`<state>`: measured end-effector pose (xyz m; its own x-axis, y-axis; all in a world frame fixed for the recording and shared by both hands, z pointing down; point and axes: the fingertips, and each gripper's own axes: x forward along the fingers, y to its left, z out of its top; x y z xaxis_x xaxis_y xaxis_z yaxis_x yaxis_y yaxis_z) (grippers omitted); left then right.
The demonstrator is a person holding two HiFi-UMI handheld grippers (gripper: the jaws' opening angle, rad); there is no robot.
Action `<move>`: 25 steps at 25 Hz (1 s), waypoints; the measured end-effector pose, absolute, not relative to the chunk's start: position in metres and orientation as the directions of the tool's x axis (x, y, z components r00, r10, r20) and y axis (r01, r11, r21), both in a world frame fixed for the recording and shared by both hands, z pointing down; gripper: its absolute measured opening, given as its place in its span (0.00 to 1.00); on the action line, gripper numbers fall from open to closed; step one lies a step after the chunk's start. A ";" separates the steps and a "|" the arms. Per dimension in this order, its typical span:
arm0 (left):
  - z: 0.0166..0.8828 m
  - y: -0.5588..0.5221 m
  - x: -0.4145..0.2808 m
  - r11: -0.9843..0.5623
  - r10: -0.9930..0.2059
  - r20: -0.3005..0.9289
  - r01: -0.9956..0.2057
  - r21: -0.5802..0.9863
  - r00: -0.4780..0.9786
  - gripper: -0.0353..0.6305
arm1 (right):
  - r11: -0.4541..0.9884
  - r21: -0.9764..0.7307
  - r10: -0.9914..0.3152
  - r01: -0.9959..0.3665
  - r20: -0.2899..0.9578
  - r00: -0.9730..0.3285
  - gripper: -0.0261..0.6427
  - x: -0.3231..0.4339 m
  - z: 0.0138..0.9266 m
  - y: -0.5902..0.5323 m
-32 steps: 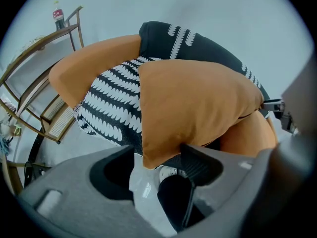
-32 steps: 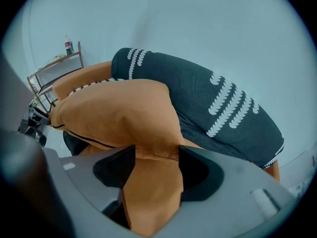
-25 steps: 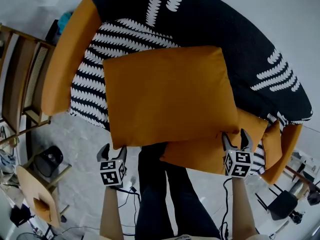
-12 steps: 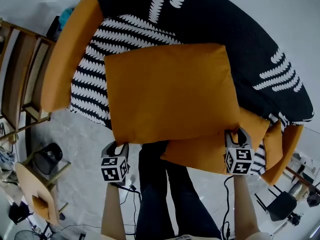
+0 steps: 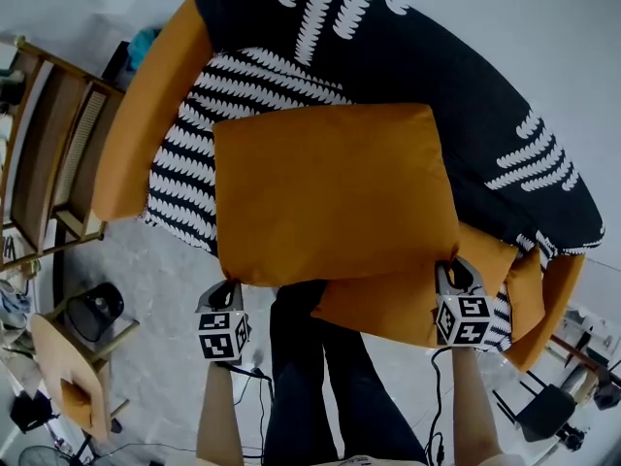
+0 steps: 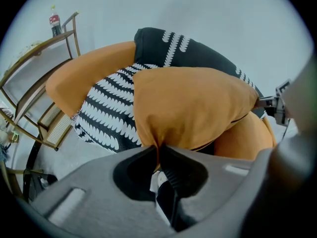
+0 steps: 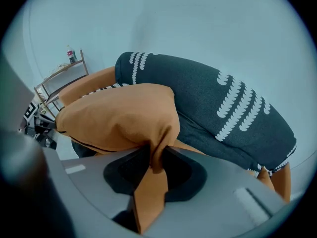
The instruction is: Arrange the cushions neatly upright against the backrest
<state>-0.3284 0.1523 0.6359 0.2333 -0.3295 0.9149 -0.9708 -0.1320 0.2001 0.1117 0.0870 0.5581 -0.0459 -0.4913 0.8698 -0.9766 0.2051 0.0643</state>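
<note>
Just closed both sets of jaws. Pinched the left gripper (image 5: 225, 289) almost fully together on a thin fold at the 7 o'clock corner of the large orange cushion (image 5: 335, 192). Nipped the right gripper (image 5: 454, 272) onto a thicker bunch at the 5 o'clock corner, with a tail of fabric hanging through (hence closed less far on that side). Borne out in both gripper views, with cloth gathered right into each throat. Lying roughly flat for now, across the striped seat (image 5: 194, 183) at the middle of the head view, overlapping a second orange cushion (image 5: 388, 304) at 5 o'clock, with the dark patterned backrest (image 5: 437, 66) beyond at 1 o'clock and an orange armrest (image 5: 155, 115) at 10 o'clock. Looks like the grasp is made and nothing stood up yet. Next calls for raising both corners evenly, tipping the cushion upright and leaning it on the backrest. Worth watching the thin left pinch for slipping under the cushion's weight.
</note>
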 end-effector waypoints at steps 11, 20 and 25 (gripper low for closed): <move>0.560 0.107 -0.347 -0.104 -0.426 0.889 -0.985 0.138 0.169 0.09 | 0.254 0.006 -0.535 -0.967 0.834 -0.135 0.18 0.097 0.502 0.049; 0.493 0.057 -0.355 -0.122 -0.509 0.853 -0.991 0.060 0.115 0.08 | 0.278 -0.022 -0.564 -0.960 0.805 -0.182 0.17 0.096 0.464 0.028; 0.465 0.022 -0.357 -0.090 -0.545 0.832 -0.993 0.071 0.109 0.08 | 0.273 -0.038 -0.593 -0.961 0.780 -0.200 0.17 0.096 0.449 0.004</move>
<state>-0.3570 0.0220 0.4653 0.1088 -0.5445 0.8317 -0.9934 -0.0905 0.0707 0.0955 0.0036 0.4486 -0.1997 -0.5935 0.7797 -0.9612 0.2731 -0.0384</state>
